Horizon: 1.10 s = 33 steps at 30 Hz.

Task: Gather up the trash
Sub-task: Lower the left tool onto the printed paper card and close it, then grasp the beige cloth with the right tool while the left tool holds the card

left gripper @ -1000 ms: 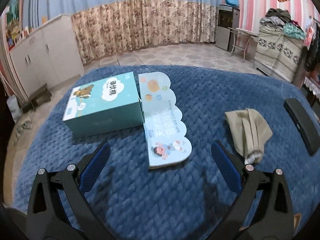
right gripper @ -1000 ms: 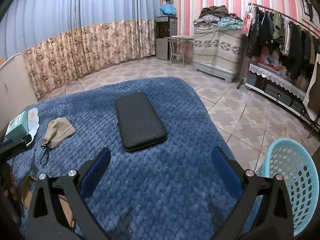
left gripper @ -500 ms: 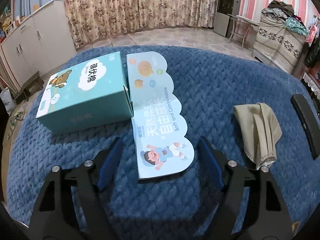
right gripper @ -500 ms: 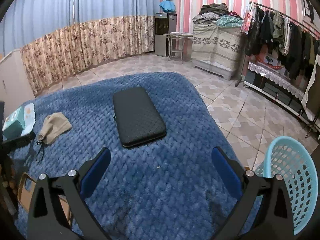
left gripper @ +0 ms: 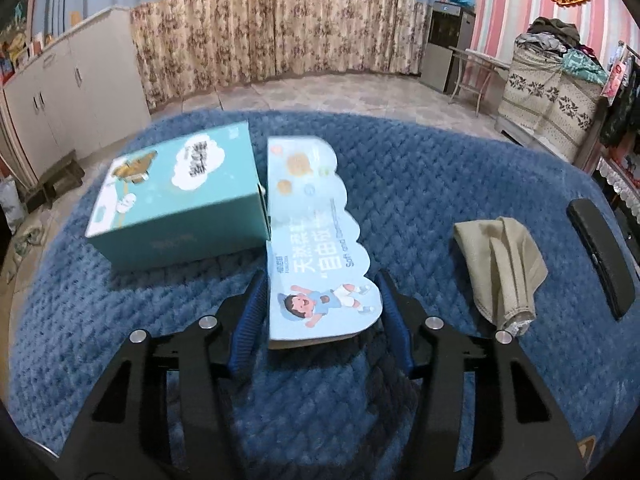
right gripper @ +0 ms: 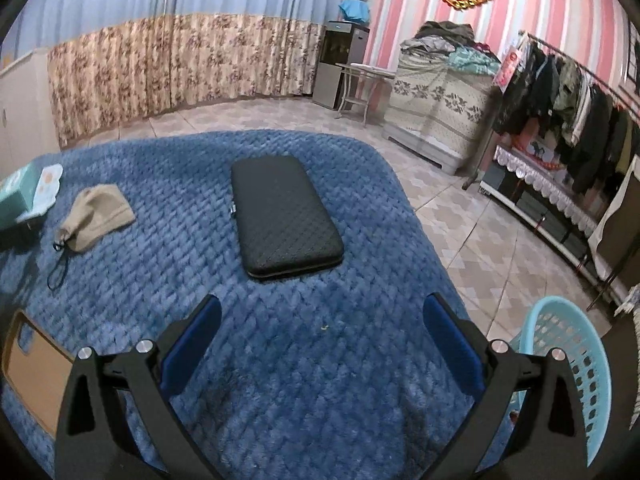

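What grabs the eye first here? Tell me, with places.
The teal carton with its scalloped cloud-shaped flap lies on the blue quilted blanket; the left gripper has its jaws either side of the flap's near end. Right of it lie a beige drawstring pouch and a black quilted case; the right gripper hovers open.

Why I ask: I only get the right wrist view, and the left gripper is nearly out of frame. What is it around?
Observer: The left gripper straddles the near end of the scalloped card flap, one finger beside each edge.
Operator: Gripped?
Observer: Contact is unclear, but that end looks lifted off the blue blanket, with shadow beneath.
Operator: Is the flap on its own?
Observer: No, its far part lies against the teal box.
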### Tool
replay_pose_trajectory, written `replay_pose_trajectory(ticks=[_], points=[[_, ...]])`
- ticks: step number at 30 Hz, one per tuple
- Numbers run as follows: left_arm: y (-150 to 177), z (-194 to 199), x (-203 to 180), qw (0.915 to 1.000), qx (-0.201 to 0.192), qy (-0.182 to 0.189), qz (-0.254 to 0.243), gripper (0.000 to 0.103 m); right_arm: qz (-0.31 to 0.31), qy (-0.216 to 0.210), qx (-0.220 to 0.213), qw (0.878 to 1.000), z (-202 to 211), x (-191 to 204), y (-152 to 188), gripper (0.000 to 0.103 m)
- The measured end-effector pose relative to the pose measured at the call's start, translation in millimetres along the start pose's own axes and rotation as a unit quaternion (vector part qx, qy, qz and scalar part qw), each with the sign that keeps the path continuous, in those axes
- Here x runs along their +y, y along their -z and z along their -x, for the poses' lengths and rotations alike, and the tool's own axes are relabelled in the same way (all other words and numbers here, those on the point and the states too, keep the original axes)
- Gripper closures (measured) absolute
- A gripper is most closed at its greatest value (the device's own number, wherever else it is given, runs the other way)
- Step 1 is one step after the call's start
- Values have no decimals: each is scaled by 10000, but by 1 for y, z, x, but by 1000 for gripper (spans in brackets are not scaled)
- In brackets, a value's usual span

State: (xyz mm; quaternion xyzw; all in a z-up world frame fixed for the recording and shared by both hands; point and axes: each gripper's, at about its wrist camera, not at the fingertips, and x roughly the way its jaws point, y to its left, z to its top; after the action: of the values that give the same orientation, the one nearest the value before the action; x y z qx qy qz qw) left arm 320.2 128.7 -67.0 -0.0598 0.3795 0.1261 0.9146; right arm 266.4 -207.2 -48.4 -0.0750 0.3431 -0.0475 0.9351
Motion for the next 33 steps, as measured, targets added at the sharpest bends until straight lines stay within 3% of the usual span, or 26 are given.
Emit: replay_pose_trajectory(ticks=[7,17,22,26,33], points=[[5,20,-7,9988,-392,-133,-269,49,176,-43,-36,9998,2,14,3,4],[-1,47,-3,9938,-965,-344,-432,52,300,-567,-90,9979,7,46,3,5],[-1,64,0,9887,-1326,-392,-574,52,71,-992,-84,9950,6,55,-8,5],[-5,71,5,9878,-1440,-333,-492,53,75,-1201,-78,9927,3,68,-19,5],[-7,92,14,9824,-1817,-250,-341,53,131,-1178,-119,9929,4,81,-29,5]])
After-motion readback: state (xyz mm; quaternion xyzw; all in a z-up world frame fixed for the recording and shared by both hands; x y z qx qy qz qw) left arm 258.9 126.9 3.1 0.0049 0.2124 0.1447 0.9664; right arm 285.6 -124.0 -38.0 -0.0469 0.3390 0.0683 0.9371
